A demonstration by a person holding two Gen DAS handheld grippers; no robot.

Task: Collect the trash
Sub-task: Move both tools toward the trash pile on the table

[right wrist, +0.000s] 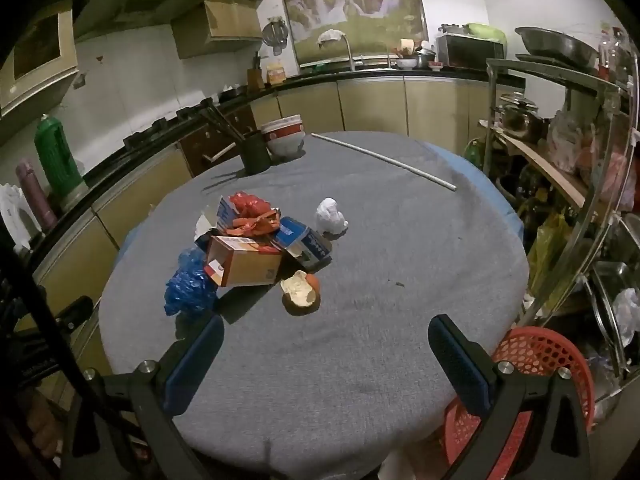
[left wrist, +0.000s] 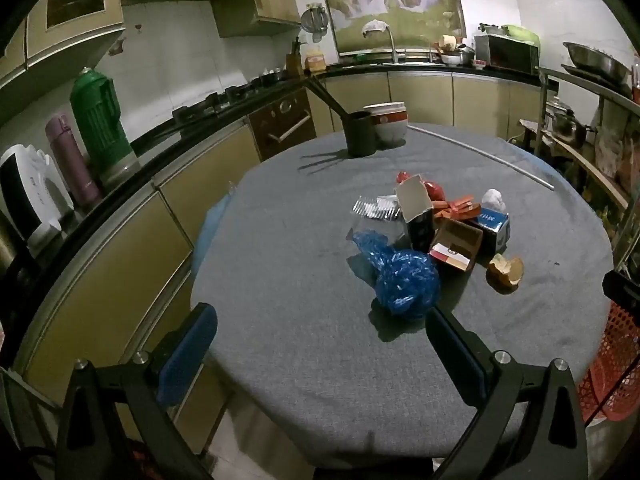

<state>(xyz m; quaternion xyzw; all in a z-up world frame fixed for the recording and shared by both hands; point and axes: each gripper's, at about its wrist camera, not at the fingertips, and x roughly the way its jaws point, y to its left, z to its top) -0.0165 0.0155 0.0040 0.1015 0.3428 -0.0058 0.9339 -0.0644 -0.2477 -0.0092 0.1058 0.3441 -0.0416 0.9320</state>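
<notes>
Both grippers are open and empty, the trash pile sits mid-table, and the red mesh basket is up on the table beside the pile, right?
Not quite. The red mesh basket is not on the table; the right wrist view shows it off the table's near right edge, lower down. The rest holds: left gripper and right gripper are open and empty, and the trash pile sits mid-table.

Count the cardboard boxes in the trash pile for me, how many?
3. The brown box lies at the front of the pile, the blue box beside it toward the white paper wad, and the open-flapped box stands behind. More may be hidden underneath.
</notes>
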